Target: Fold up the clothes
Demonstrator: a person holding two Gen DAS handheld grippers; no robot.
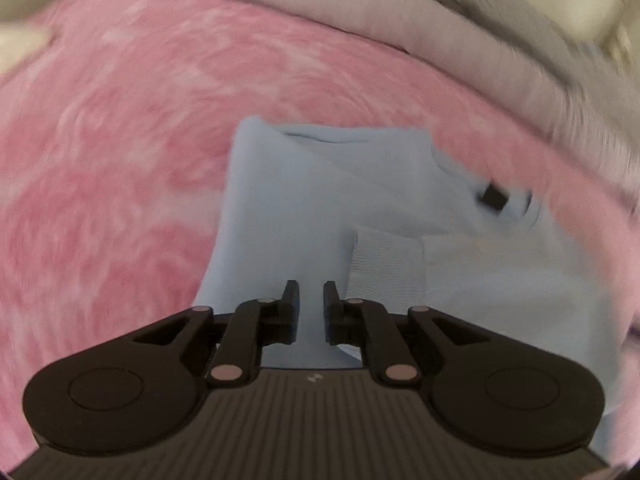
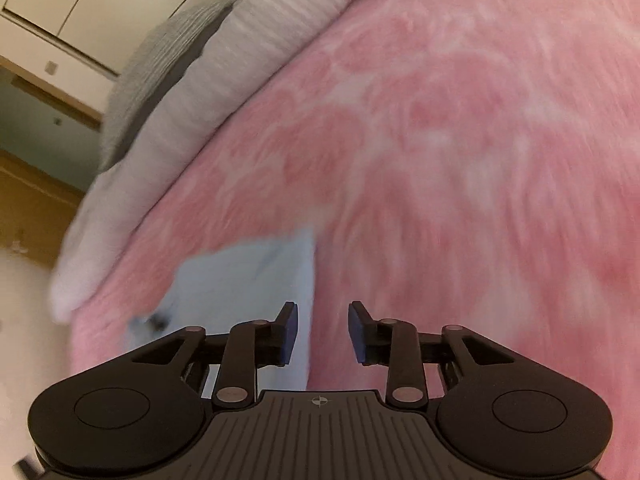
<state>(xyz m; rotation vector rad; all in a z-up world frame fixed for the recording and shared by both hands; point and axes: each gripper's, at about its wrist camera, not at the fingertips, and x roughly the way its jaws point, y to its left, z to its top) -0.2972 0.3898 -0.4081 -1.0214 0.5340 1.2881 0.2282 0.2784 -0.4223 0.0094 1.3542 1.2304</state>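
- Pink fluffy blanket is lying flat and bare to the right of the folded light-blue garment; passage there is staying open
- Grey bedding ridge is rising along the blanket's far edge

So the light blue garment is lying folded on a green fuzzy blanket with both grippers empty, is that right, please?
Not quite: the blanket is pink, not green, as the left wrist view shows. The light blue garment does lie folded on it, and the left gripper and right gripper are empty.
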